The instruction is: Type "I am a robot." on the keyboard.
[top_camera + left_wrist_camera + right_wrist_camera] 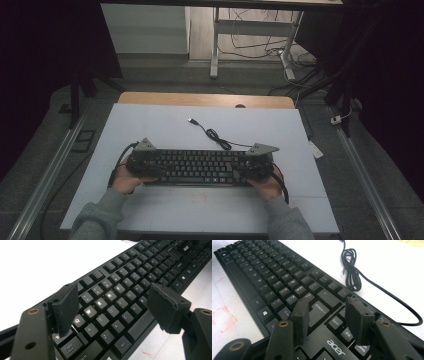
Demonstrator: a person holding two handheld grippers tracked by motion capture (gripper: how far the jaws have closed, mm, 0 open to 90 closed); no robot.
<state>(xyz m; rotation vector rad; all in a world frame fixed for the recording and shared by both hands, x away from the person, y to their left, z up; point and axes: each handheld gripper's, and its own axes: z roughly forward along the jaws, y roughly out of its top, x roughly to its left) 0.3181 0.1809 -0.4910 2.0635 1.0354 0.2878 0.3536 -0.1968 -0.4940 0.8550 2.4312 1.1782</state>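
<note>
A black keyboard [200, 167] lay lengthwise across the near half of a white table [165, 125], a person's hands at either end. At its left end, the left gripper [110, 307] hovered with its jaws spread wide over the letter keys, the pads clear of them and nothing pinched between. At the right end, the right gripper [328, 318] stood low over the Enter key, its jaws parted; whether the pads touched the keys could not be told. Behind the keyboard, its black cable [212, 134] ran in a loose coil across the table to a plug [191, 120] lying near the middle.
</note>
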